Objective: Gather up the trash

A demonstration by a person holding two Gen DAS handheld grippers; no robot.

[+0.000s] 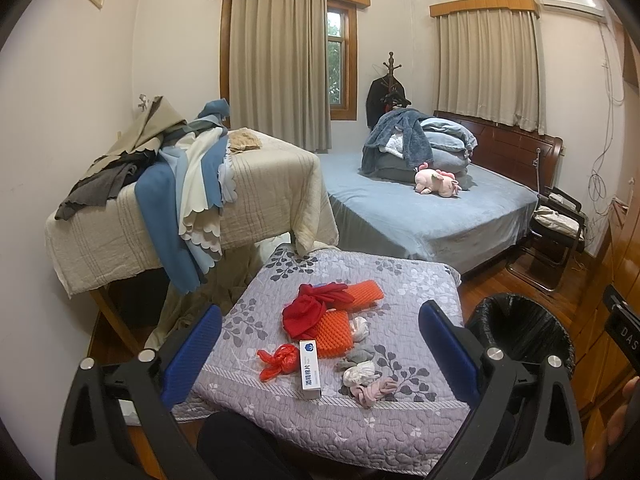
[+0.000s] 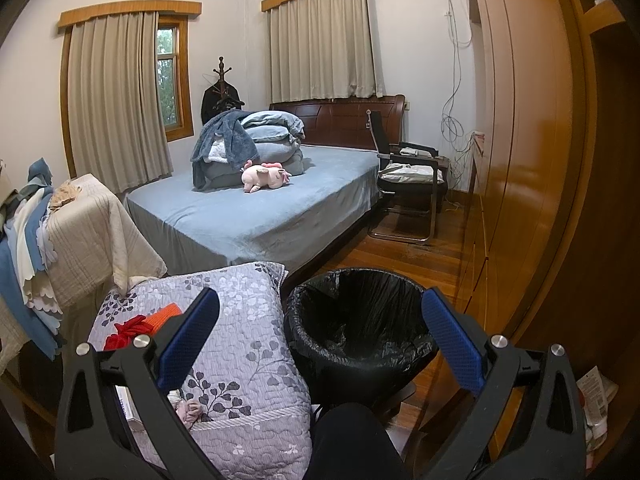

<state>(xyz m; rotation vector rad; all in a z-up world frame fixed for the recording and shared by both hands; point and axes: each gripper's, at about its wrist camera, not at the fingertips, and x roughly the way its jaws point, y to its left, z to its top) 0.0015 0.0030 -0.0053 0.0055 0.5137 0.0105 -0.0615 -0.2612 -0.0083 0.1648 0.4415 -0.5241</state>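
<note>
Trash lies on a grey floral quilted pad [image 1: 400,280]: a white box with blue print [image 1: 310,369], a crumpled red plastic bag [image 1: 278,360], orange foam netting [image 1: 334,330], red cloth scraps [image 1: 310,306] and crumpled tissues [image 1: 362,374]. My left gripper [image 1: 320,344] is open and empty, hovering just above and in front of the trash. A bin lined with a black bag [image 2: 360,320] stands on the floor right of the pad; it also shows in the left wrist view [image 1: 520,328]. My right gripper [image 2: 320,336] is open and empty above the bin's near left side.
A table with a beige cover [image 1: 256,200] and piled cloths [image 1: 188,184] stands at left. A blue bed [image 1: 420,208] with folded bedding and a pink plush [image 1: 436,182] lies behind. A chair [image 2: 412,184] and wooden wardrobe [image 2: 520,160] stand at right.
</note>
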